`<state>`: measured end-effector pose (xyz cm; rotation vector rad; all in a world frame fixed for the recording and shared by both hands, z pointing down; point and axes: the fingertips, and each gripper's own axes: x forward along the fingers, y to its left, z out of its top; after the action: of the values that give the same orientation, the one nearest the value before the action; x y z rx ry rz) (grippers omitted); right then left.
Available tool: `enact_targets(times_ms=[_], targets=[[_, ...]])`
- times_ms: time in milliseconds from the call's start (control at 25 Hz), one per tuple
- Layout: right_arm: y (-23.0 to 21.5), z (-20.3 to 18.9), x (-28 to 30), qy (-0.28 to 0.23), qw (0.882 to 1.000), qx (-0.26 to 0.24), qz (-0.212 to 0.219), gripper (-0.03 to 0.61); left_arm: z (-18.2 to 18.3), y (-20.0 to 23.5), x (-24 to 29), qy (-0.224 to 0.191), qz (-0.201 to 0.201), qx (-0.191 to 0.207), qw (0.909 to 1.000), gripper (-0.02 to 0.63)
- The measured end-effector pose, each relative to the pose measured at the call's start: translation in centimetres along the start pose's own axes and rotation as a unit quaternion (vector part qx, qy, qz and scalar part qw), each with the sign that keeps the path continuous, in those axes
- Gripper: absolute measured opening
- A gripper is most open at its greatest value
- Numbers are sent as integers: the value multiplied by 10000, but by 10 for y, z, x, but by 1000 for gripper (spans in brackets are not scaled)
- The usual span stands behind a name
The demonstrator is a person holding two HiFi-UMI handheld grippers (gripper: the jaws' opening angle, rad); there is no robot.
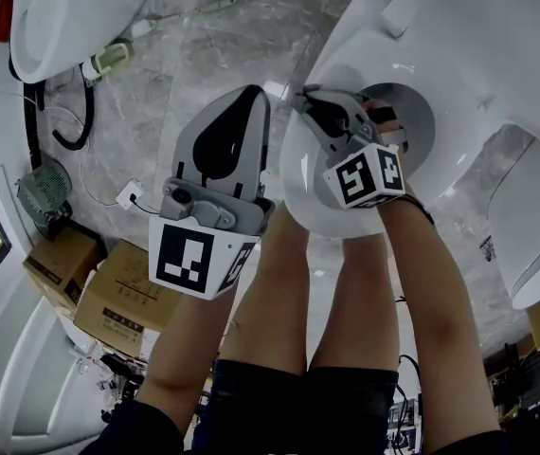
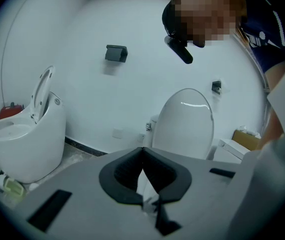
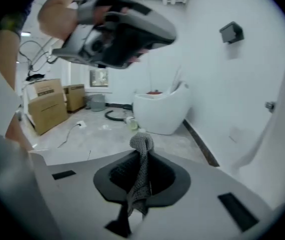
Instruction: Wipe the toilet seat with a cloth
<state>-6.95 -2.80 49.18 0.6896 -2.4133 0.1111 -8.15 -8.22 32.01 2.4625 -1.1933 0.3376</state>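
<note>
There are three white toilets on the grey marble floor (image 1: 204, 45): one at the top left corner of the head view (image 1: 57, 17), one in the middle (image 1: 459, 45) and one at the right edge (image 1: 535, 235). Two cardboard boxes stand side by side on the floor at the left, one smaller (image 1: 60, 265) and one larger (image 1: 118, 301), with a single green fan (image 1: 43, 192) just beyond them. There are two hand-held grippers and one cloth. The right gripper (image 3: 140, 151) is clenched on the grey knitted cloth (image 3: 140, 179): its jaws are closed together, the cloth runs up between the dark pads, and a bunched end stands out past the tips. In the head view this gripper lies over the middle toilet, at the left edge of the bowl opening and above the white toilet seat (image 1: 298, 195). Whether the cloth touches the seat cannot be told. In the right gripper view the bunched end shows against the floor, apart from it. The left gripper (image 2: 143, 148) is closed too, with its jaw tips meeting at the far end and nothing gripped between them. It is held just left of the seat's edge, off the toilet, and in the right gripper view it hangs raised above the cloth. Ahead of the left gripper, the white wall (image 2: 147, 84) carries two small dark fittings, one higher at the left (image 2: 116, 53) and one lower at the right (image 2: 216, 86).
</note>
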Motion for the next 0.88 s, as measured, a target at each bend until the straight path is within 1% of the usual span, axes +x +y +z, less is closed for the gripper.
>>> enact_targets(times_ms=[80,120,200,280,360,400,440,480,520,600,640,680,720,800,840,880], targets=[[-50,-14,-10,132,9974,203,-672,55,1,0,1,-8,-10,-4,10000,14],[-74,-23,-19,224,9943,288,-999,55,1,-1,1,-17,-18,-9,10000,14],[-114,-45,-44,436,9843,508,-1631,55,3,-3,1,-42,-47,-17,10000,14],[-134,-70,-73,743,9713,756,-2129,55,5,-6,0,-58,-70,-13,10000,14],[-142,-88,-95,923,9575,1028,-2533,55,5,-8,-2,-56,-70,-1,10000,14],[-143,-92,-101,940,9518,1171,-2675,54,6,-8,-3,-54,-65,4,10000,14],[-141,-93,-101,919,9493,1297,-2714,54,6,-8,-5,-48,-59,7,10000,14],[-134,-90,-94,871,9522,1371,-2587,54,6,-7,-8,-36,-53,11,10000,14],[-120,-83,-81,806,9610,1356,-2274,54,5,-6,-10,-23,-46,16,10000,14],[-78,-63,-47,639,9828,1073,-1359,55,3,-4,-13,-2,-30,32,10000,14],[-55,-53,-35,546,9902,911,-907,55,2,-4,-13,7,-23,36,10000,14],[-31,-45,-27,454,9948,782,-474,54,1,-4,-14,16,-19,34,10000,14],[-8,-38,-24,367,9971,667,-37,55,0,-6,-14,26,-22,29,10000,14],[36,-32,-23,247,9962,327,765,55,-1,-11,-14,47,-58,31,10000,14],[49,-33,-23,238,9946,91,1002,55,0,-14,-13,48,-89,42,9999,14],[53,-35,-24,268,9937,-123,1081,55,1,-17,-11,41,-125,60,9999,14]])
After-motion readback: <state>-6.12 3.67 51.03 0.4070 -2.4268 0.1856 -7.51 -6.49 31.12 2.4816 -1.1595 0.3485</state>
